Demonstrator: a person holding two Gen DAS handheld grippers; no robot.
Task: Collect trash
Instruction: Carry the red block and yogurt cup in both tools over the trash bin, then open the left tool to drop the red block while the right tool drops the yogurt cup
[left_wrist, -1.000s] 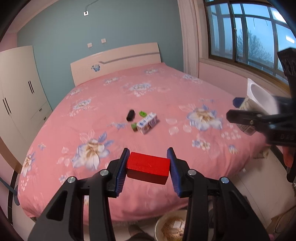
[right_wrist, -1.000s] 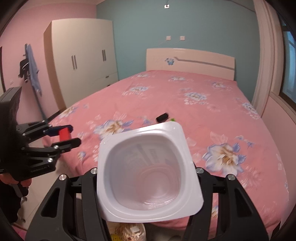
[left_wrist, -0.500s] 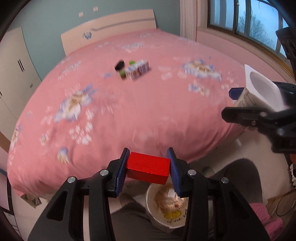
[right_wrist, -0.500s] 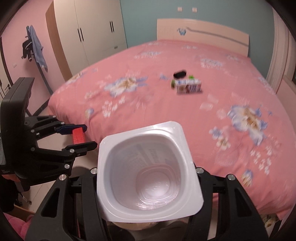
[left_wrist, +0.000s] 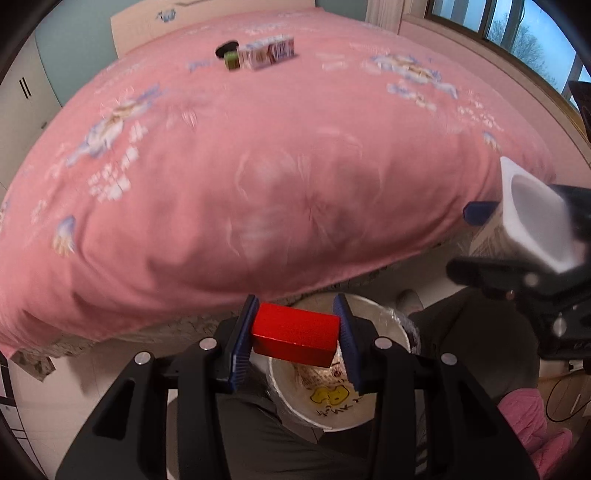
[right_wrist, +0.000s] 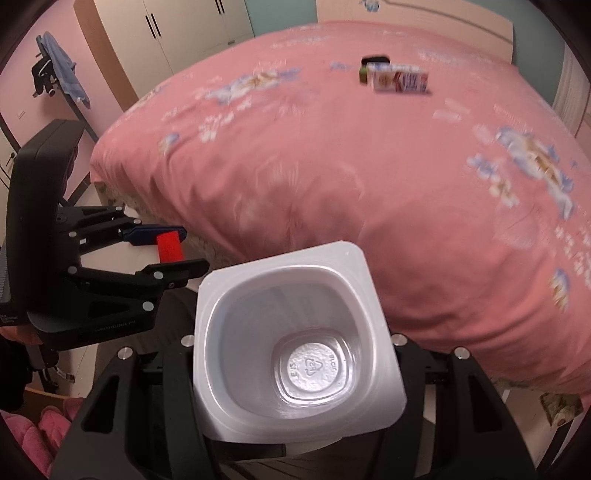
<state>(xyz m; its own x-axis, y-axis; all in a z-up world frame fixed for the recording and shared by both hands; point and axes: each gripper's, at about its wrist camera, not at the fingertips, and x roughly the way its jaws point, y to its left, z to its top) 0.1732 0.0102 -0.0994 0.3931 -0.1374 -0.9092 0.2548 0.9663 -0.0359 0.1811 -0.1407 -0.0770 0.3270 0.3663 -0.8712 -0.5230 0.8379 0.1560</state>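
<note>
A: What is gripped on the left?
B: A red block (left_wrist: 295, 336) is clamped in the left claw (left_wrist: 295, 341) — above a white bin (left_wrist: 332, 402).
A: And right?
B: A white cup (right_wrist: 295, 339) is pinched by the right claw (right_wrist: 295, 350); a carton (right_wrist: 400, 82) is left on the bed (right_wrist: 369, 166).

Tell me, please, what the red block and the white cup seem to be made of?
Red block: probably painted wood or solid plastic; opaque, evenly coloured, crisp flat faces, faint sheen. White cup: thin moulded plastic, smooth, slightly glossy; the translucent base bears an embossed recycling triangle.
</note>
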